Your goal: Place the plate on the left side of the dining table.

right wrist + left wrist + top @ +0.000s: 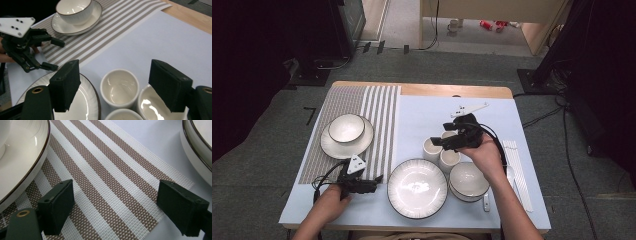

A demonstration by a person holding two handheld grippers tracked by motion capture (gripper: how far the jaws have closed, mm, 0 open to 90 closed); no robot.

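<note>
My right gripper hovers over a cluster of three white cups at the table's middle. In the right gripper view its jaws stand wide apart, with one empty cup seen below and between them and the pads not touching it. Two more cups crowd against it. My left gripper rests low at the front left, open over the striped placemat, nothing between its pads. A large white plate lies between the two hands.
A bowl on a plate sits on the placemat at the left. Another bowl stands right of the big plate, with a spoon and white chopsticks beyond. The left gripper shows in the right gripper view.
</note>
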